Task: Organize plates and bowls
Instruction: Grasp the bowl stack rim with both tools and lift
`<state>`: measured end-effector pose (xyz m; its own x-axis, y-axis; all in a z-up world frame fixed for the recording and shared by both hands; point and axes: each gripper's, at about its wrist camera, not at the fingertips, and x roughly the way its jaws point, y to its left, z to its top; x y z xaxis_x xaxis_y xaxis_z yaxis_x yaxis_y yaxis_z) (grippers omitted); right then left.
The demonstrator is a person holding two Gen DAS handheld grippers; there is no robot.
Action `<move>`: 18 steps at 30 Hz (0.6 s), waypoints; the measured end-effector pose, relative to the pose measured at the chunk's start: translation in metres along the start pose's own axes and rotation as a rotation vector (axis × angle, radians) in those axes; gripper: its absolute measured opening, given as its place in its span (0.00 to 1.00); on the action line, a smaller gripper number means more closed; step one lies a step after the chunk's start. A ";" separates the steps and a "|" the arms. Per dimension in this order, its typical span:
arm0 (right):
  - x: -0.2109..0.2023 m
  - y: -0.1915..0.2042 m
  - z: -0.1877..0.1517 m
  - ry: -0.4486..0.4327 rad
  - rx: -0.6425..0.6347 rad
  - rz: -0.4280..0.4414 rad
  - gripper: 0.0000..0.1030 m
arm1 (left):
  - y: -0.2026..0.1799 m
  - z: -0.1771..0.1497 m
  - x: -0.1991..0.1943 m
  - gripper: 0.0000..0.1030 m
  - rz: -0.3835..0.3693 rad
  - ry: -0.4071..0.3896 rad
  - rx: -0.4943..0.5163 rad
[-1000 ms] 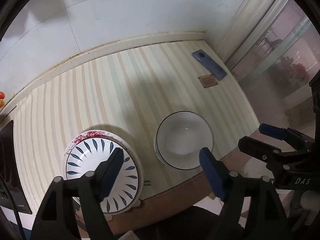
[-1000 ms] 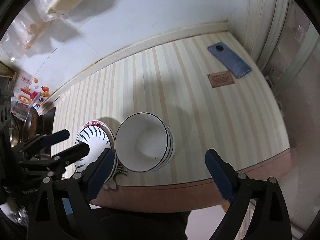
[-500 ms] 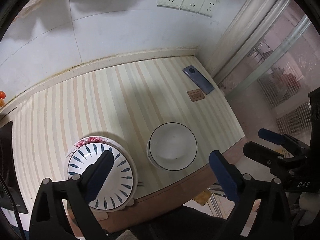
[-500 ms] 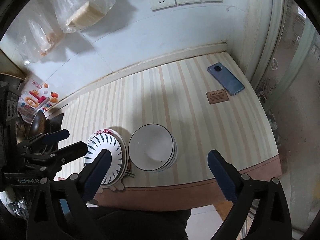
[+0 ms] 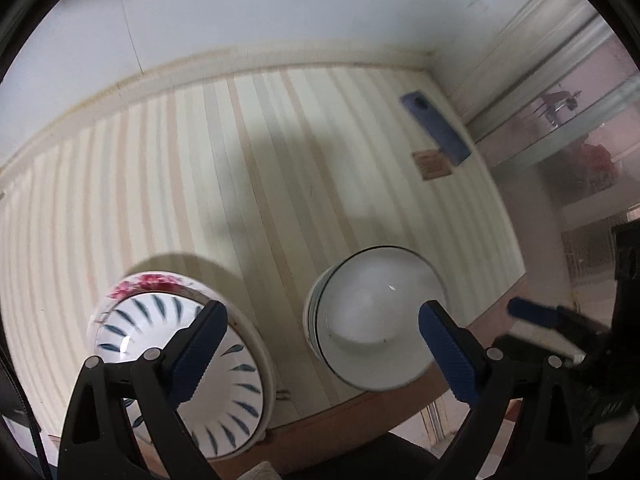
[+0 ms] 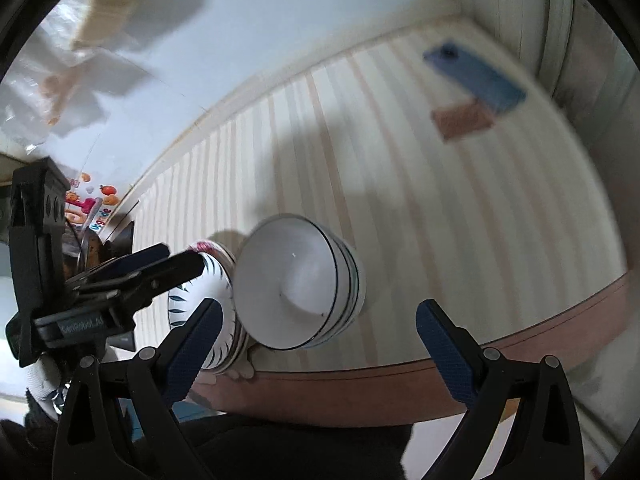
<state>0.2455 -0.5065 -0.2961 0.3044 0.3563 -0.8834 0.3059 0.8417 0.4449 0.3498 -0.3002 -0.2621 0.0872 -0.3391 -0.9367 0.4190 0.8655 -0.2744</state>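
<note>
Both grippers, left (image 5: 320, 344) and right (image 6: 316, 344), gape empty over white bowl stack (image 6: 304, 284) and leaf-pattern plates (image 5: 224, 376) at counter's (image 5: 280, 160) front edge; a nudge could tip them off.

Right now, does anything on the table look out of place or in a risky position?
Yes. The phone and a small brown card lie among the dishes' space at the far corner. The leaf-patterned bowl and the white bowl stack both sit close to the table's front edge.
</note>
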 end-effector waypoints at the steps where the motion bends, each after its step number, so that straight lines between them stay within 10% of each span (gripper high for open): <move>1: 0.011 -0.006 0.000 0.019 0.015 0.026 0.96 | 0.002 0.003 0.011 0.95 0.001 0.026 -0.009; 14: 0.119 -0.062 -0.003 0.149 0.231 0.218 0.96 | 0.015 0.009 0.096 0.81 -0.110 0.252 -0.107; 18: 0.132 -0.068 0.003 0.151 0.267 0.268 0.92 | 0.019 0.007 0.107 0.58 -0.165 0.284 -0.136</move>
<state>0.2674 -0.5183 -0.4423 0.2757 0.6207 -0.7340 0.4629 0.5834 0.6673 0.3732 -0.3226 -0.3660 -0.2347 -0.3785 -0.8954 0.2810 0.8553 -0.4352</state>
